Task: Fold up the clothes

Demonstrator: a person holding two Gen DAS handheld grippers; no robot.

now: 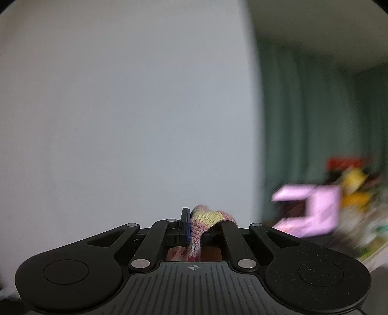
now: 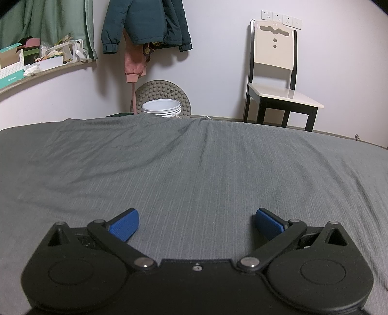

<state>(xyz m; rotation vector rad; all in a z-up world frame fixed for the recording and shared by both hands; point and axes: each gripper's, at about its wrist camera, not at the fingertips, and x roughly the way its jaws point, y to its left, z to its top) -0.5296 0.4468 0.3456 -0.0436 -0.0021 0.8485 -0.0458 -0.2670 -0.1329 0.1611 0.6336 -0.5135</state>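
A knitted garment (image 1: 202, 224) striped in pink, yellow and pale blue is pinched in my left gripper (image 1: 194, 226), which is shut on it and raised toward a plain white wall. A fold of the knit bulges over the jaws and a strand hangs down behind them. The rest of the garment is hidden. My right gripper (image 2: 196, 224) is open, its blue pads (image 2: 125, 225) spread wide and low over a grey striped bedsheet (image 2: 194, 164), with nothing between them.
A cream chair (image 2: 274, 70) stands at the far right wall. A white bucket (image 2: 161, 107) and a studded round mat (image 2: 162, 93) sit past the bed. Jackets (image 2: 145, 21) hang above. A cluttered shelf (image 2: 36, 65) and green curtain (image 1: 303, 109) are at left.
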